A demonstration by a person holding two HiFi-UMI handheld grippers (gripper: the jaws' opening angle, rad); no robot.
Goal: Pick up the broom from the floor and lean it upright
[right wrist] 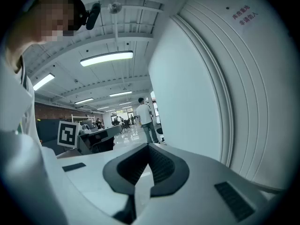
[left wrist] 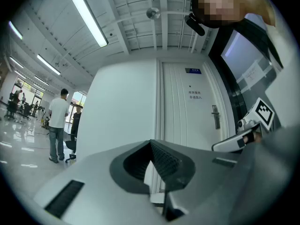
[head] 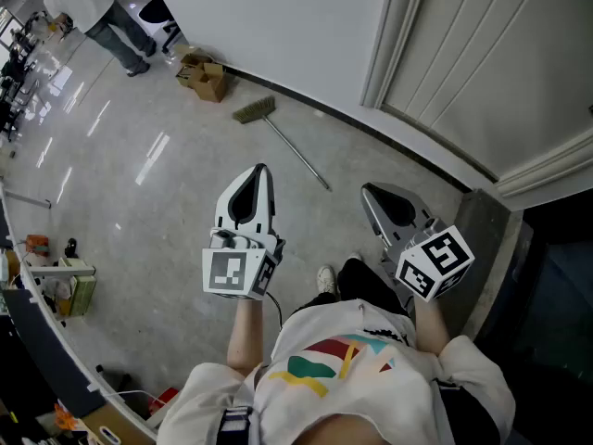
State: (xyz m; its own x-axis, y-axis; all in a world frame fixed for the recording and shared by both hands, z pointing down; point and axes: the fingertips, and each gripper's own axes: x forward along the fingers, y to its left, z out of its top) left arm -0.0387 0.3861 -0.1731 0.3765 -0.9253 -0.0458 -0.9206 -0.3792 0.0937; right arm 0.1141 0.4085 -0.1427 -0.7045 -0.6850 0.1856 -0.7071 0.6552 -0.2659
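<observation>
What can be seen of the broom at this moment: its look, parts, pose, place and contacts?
The broom lies flat on the grey floor, close to the foot of the white wall. It has a thin, straight, pale handle that looks like metal, and a flat tan bristle head. The head lies nearest the cardboard boxes, apart from them; the handle's free end points toward the person. Only the floor touches it. It shows in the head view alone.

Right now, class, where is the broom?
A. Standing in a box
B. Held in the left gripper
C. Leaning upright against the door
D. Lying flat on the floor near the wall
D: the broom lies flat on the floor, close to the wall.
</observation>
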